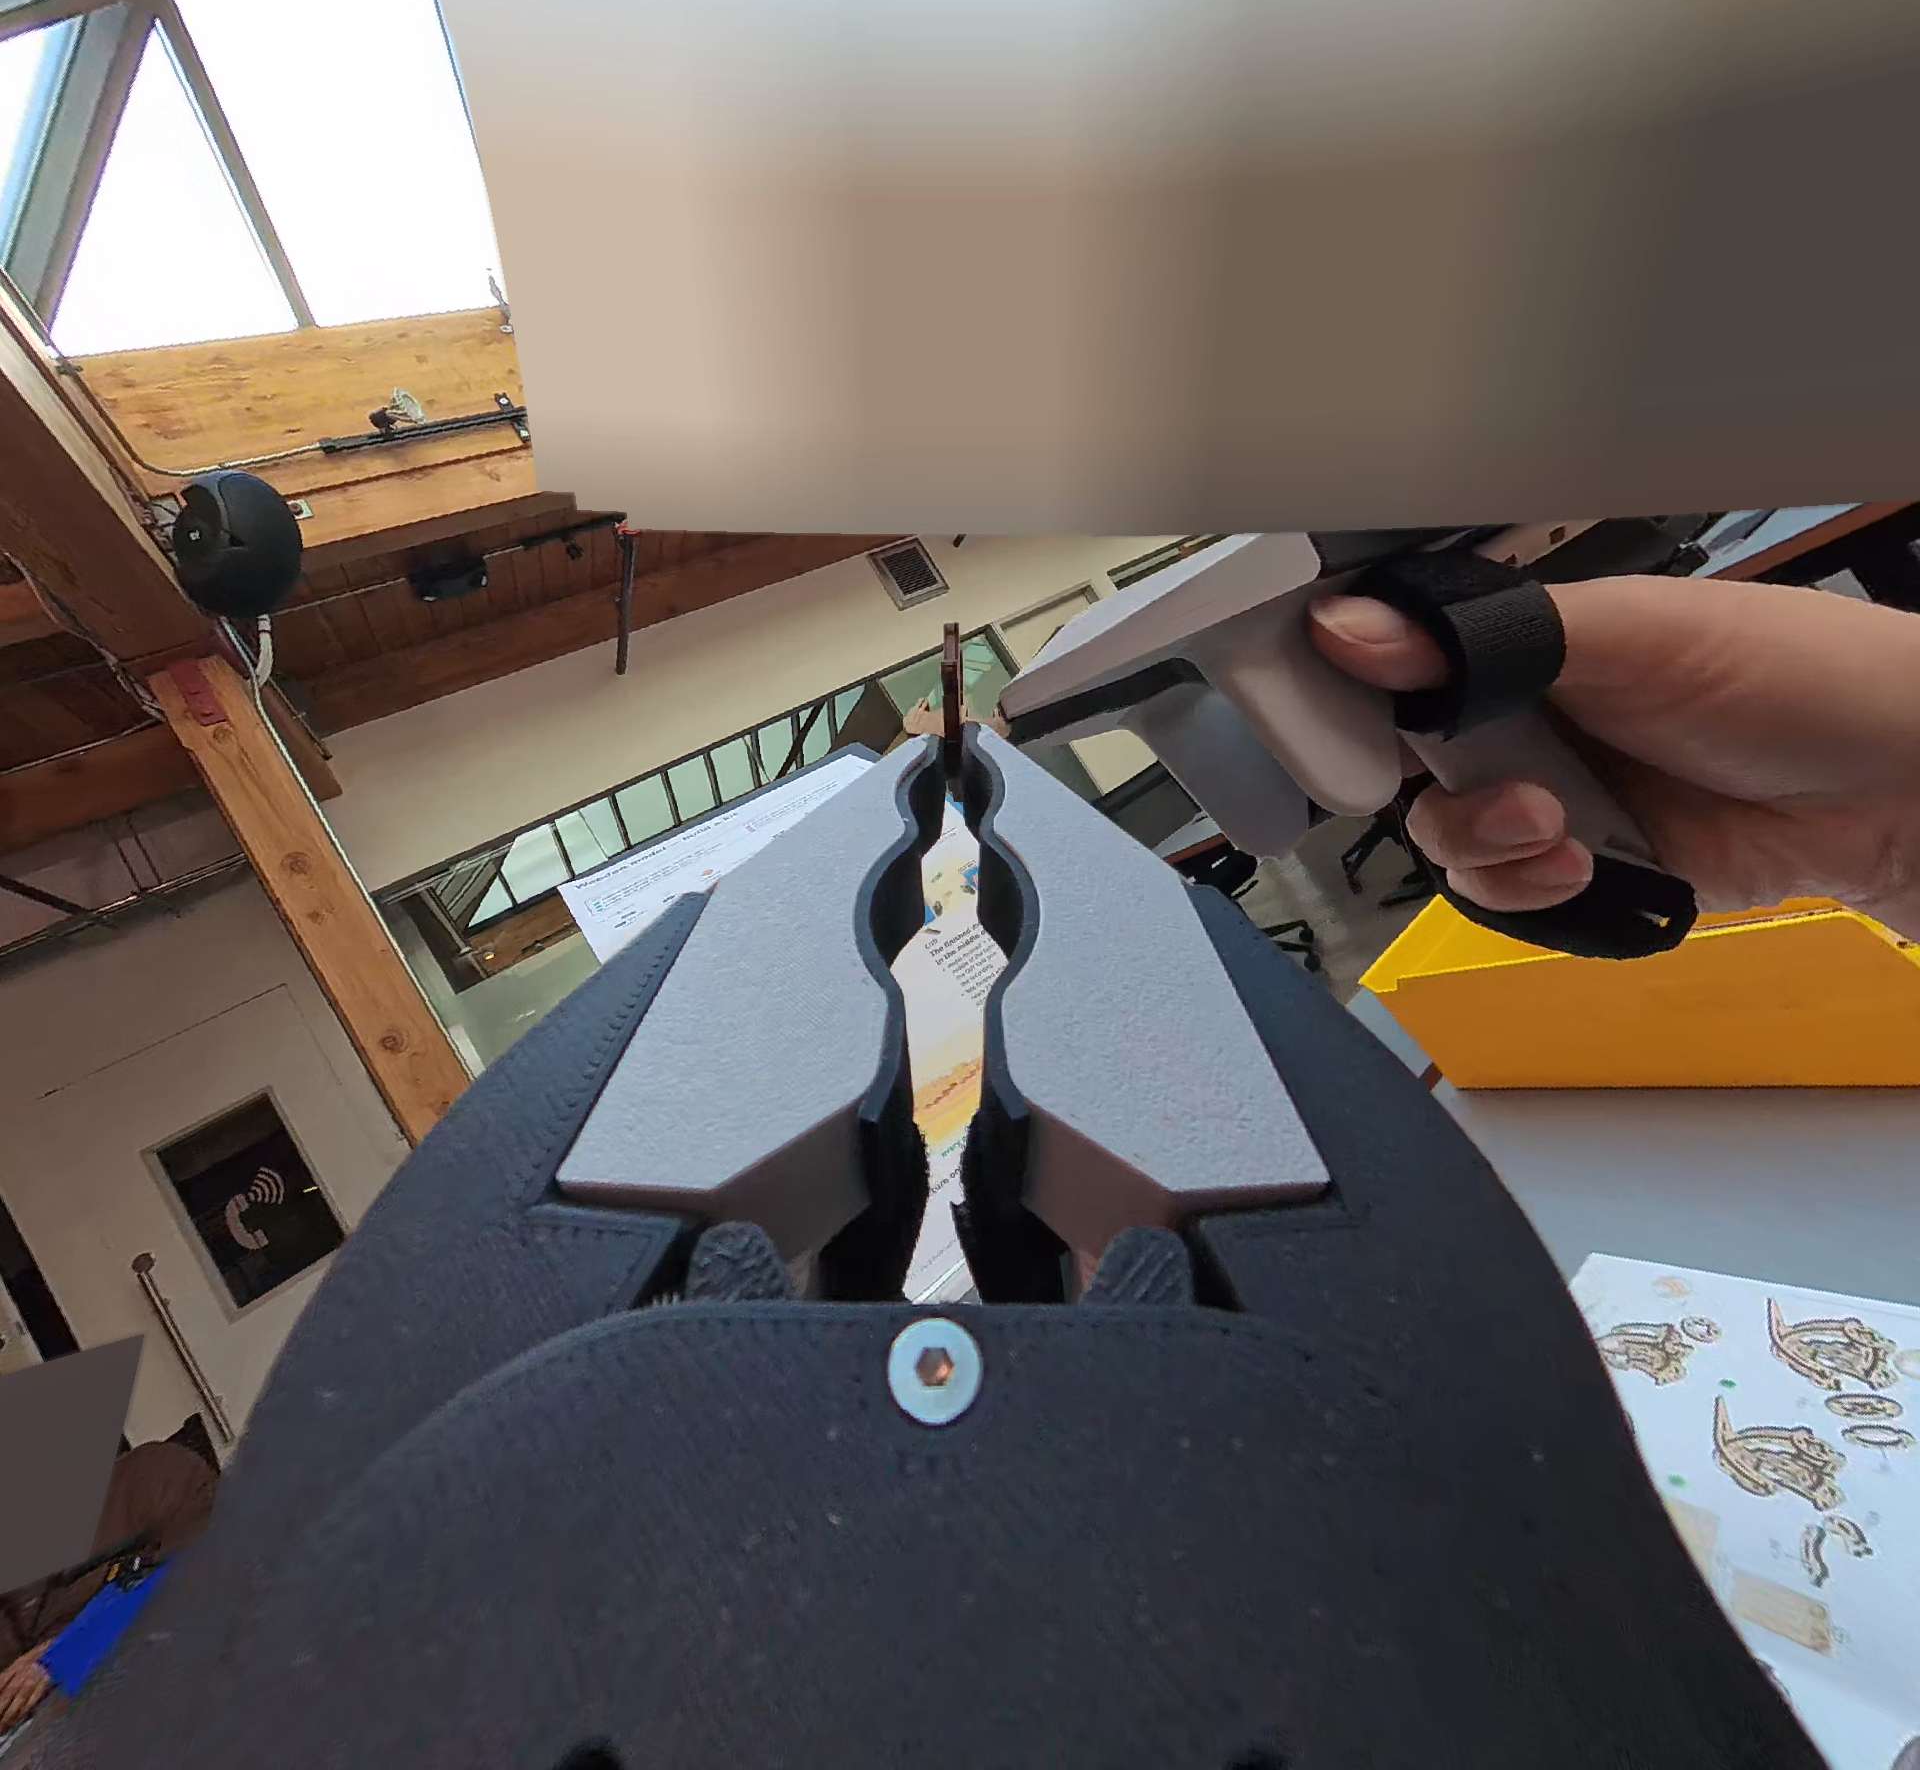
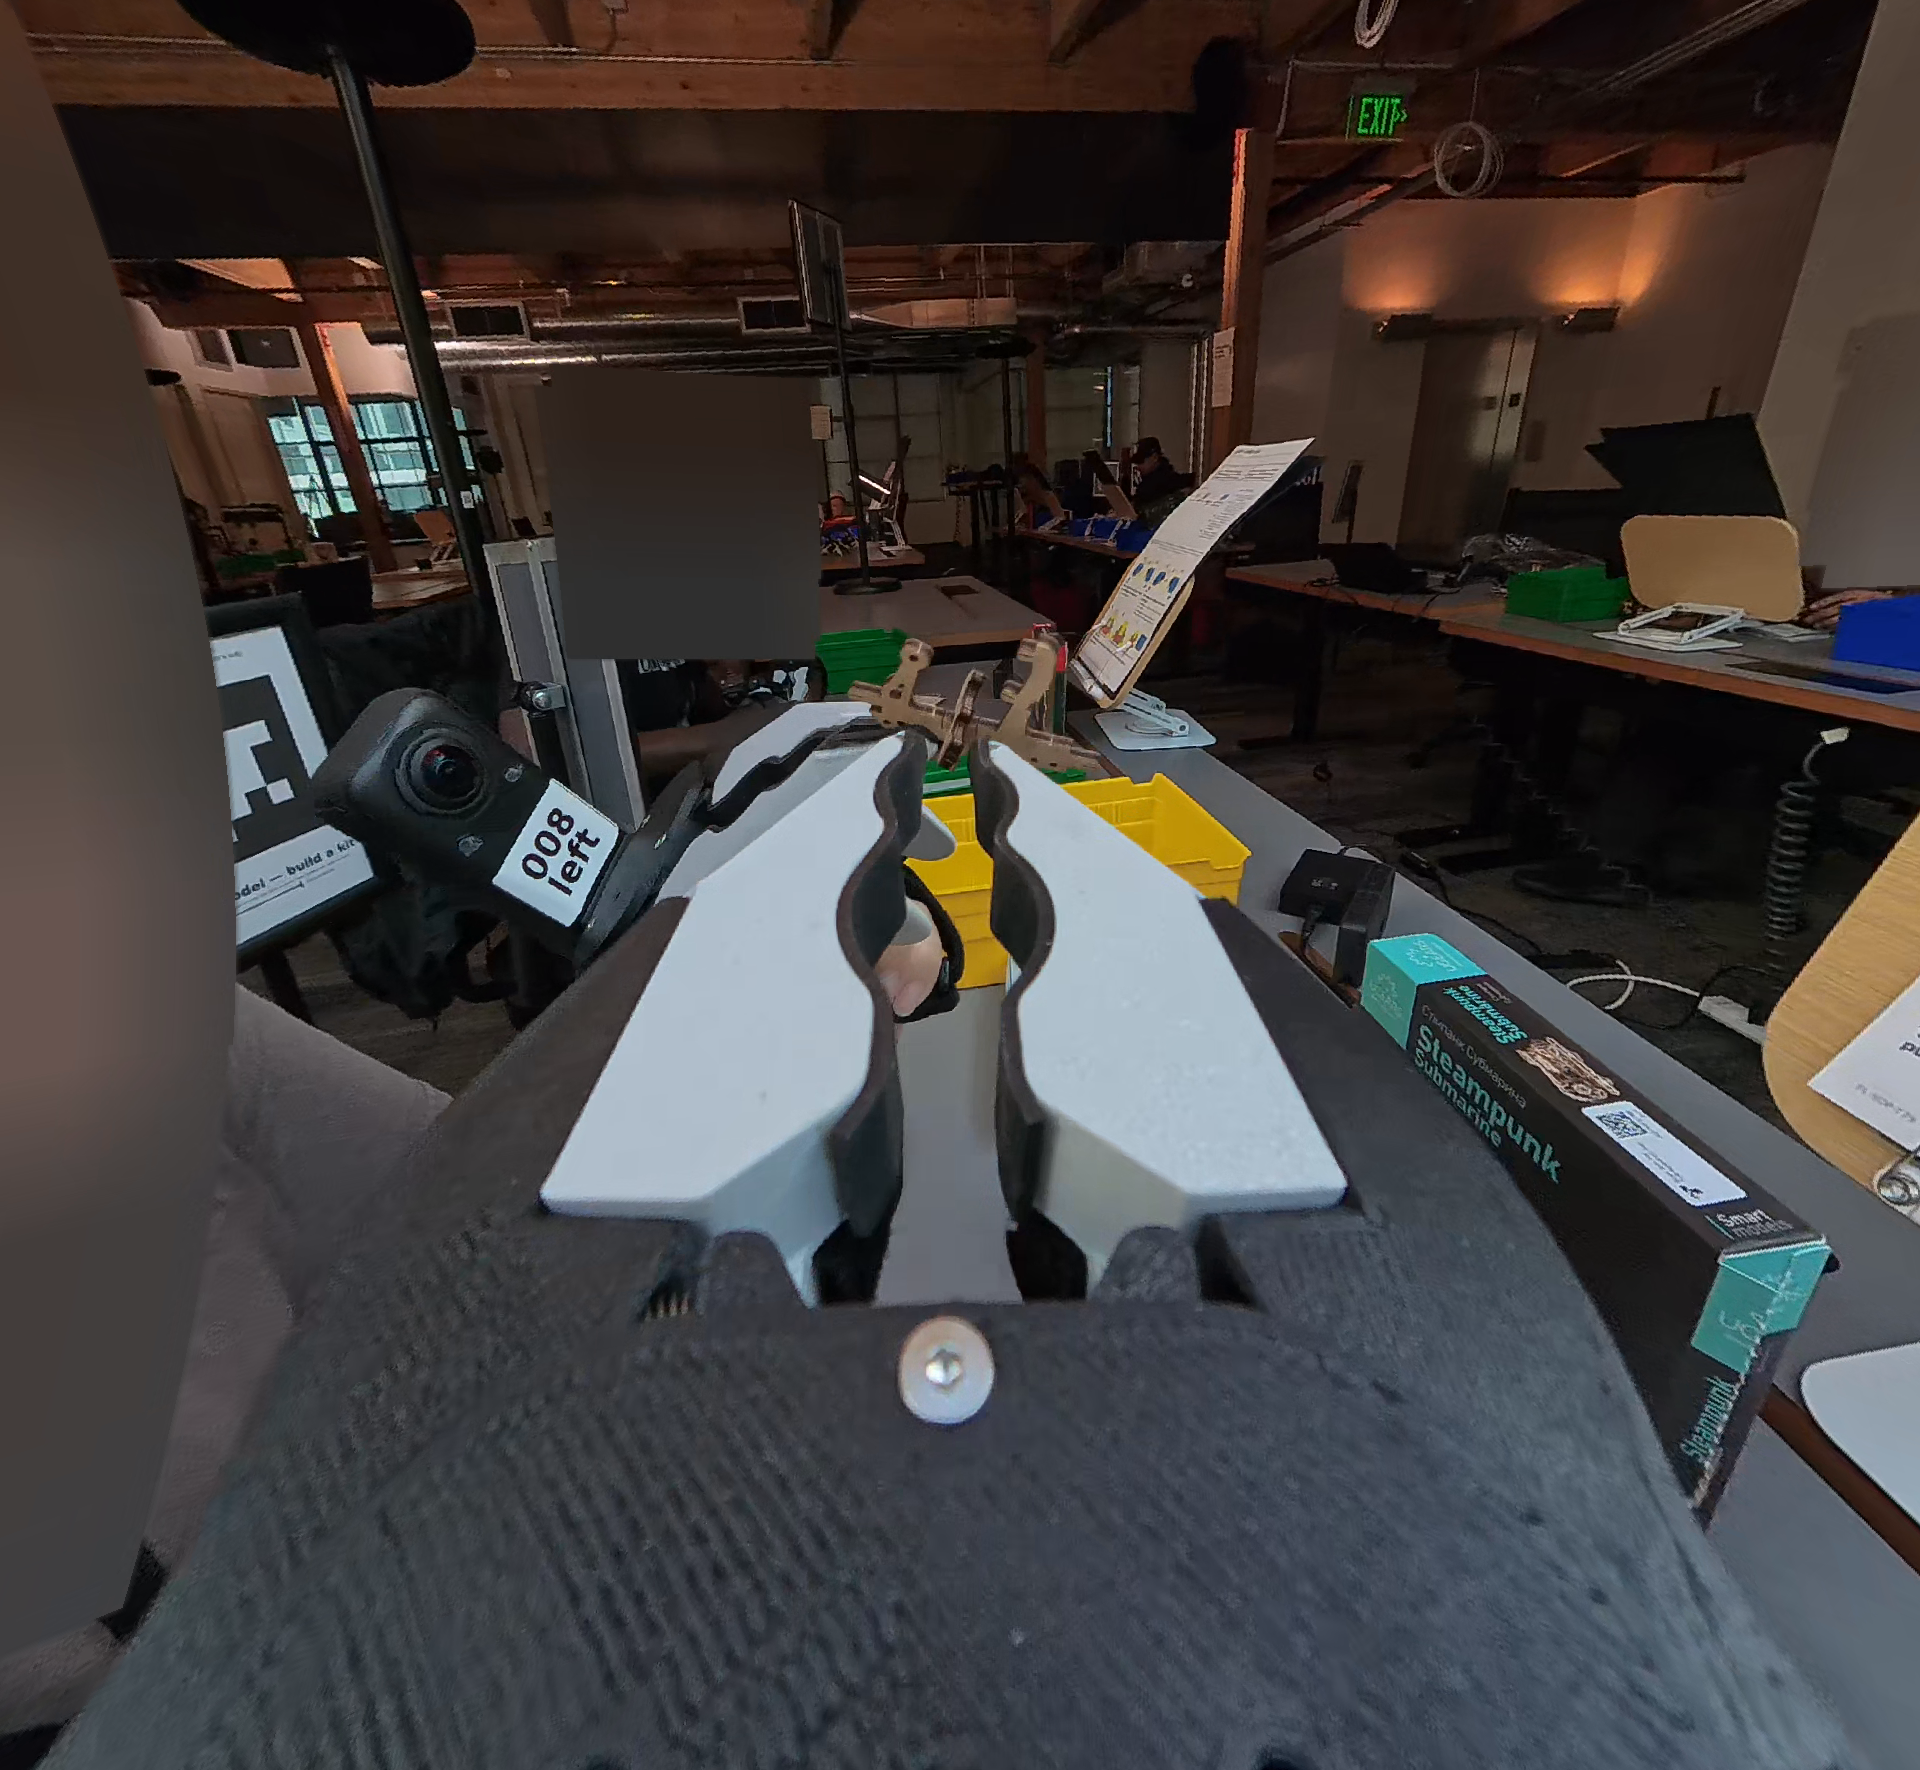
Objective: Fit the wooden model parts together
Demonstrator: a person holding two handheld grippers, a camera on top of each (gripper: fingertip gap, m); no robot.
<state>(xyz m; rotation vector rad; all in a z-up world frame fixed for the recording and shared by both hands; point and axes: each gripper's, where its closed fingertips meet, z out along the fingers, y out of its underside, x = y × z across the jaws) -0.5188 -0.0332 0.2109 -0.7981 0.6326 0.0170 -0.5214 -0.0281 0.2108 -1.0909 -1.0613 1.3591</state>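
Note:
My left gripper (image 1: 958, 756) is shut on a thin flat wooden part (image 1: 950, 681), seen edge-on and sticking up past the tips. My right gripper (image 2: 943, 752) is shut on a small wooden subassembly (image 2: 982, 704) of several laser-cut pieces on a shaft, held in the air above the table. In the right wrist view the left gripper (image 2: 821, 741) comes in from the left, and its tips meet the left end of that cluster. In the left wrist view the right gripper's body (image 1: 1174, 671), held by a hand (image 1: 1714, 744), sits just right of my left tips; the subassembly is hidden there.
A yellow bin (image 2: 1153, 832) stands on the grey table (image 1: 1662, 1170) below the grippers. A printed sheet with part pictures (image 1: 1766, 1471) lies at the right. A black kit box (image 2: 1579, 1170), a black adapter (image 2: 1340, 889) and a tablet stand with a page (image 2: 1143, 624) stand to the right. The grippers are tip to tip, or close to it.

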